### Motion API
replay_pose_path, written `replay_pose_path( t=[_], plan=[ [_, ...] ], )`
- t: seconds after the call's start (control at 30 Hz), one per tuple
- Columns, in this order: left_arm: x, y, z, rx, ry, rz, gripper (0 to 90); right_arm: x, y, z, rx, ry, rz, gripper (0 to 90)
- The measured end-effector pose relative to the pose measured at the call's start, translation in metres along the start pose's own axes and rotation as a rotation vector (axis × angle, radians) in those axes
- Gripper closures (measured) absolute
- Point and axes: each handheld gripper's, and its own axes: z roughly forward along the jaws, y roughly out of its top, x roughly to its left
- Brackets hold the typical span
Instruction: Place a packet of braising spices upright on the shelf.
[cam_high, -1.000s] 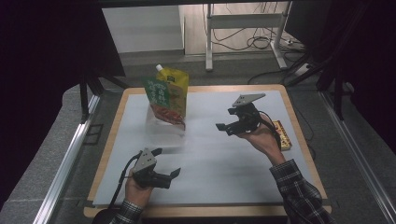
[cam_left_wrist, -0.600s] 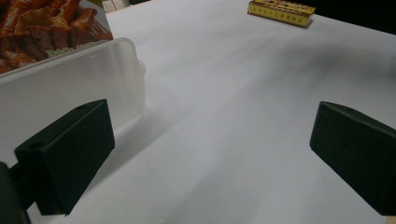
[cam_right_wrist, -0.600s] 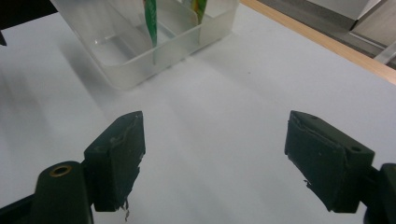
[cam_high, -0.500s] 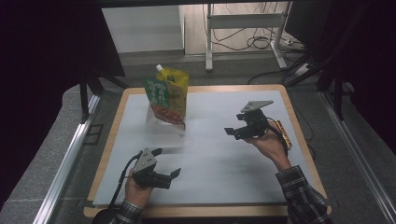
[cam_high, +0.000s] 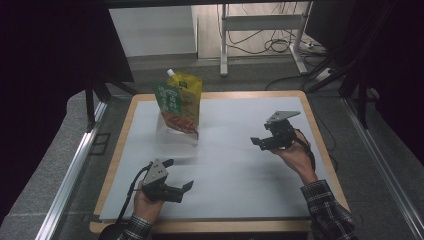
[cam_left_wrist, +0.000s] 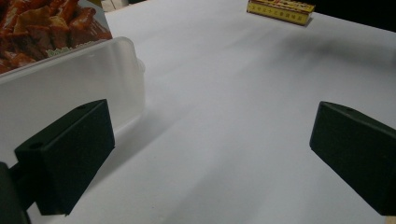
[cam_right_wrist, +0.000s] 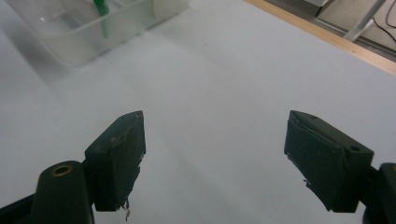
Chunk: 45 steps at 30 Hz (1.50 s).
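Observation:
A green and yellow spouted pouch (cam_high: 180, 102) stands upright in a clear plastic container (cam_high: 175, 139) at the back left of the white mat (cam_high: 235, 175). My left gripper (cam_high: 180, 173) hovers open near the mat's front left, short of the container. In the left gripper view its jaws (cam_left_wrist: 210, 154) stand wide apart, with the container (cam_left_wrist: 70, 88) and the pouch (cam_left_wrist: 42, 23) just off the left jaw. My right gripper (cam_high: 261, 134) is open at the right, held above the mat. Its jaws (cam_right_wrist: 215, 158) are spread over bare mat, and the container (cam_right_wrist: 93, 32) lies far ahead.
A small yellow box (cam_left_wrist: 280, 10) lies at the far side of the mat in the left gripper view. The mat lies on a wooden board (cam_high: 117, 150) with a raised rim. Metal rails flank the table, and cables and a stand (cam_high: 260, 35) sit on the floor beyond.
My right gripper has drifted to the right and a little nearer, still open. The hand now covers the yellow box. The left gripper and the pouch have not moved.

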Motion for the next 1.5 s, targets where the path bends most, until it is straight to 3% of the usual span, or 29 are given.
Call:
replay_pose_path(
  t=[0.17,0.33,0.87,1.2,1.5],
  plan=[
    [0.0,0.0,0.0,0.001,0.001,0.002,0.0,-0.011,-0.006,-0.003,0.017,-0.037,0.025,20.9],
    [0.0,0.0,0.0,0.0,0.0,0.002,0.0,-0.026,-0.015,-0.008,0.029,-0.104,0.047,20.9],
    [0.0,0.0,0.0,0.002,-0.002,0.002,0.0,-0.068,-0.047,-0.02,0.08,-0.249,0.168,16.8],
    [-0.001,0.0,0.001,0.003,-0.004,0.001,0.0,-0.083,-0.066,-0.015,0.145,-0.299,0.229,13.8],
    [-0.001,0.0,0.001,0.004,-0.005,0.002,0.0,-0.087,-0.078,-0.004,0.215,-0.303,0.275,13.3]
  ],
)
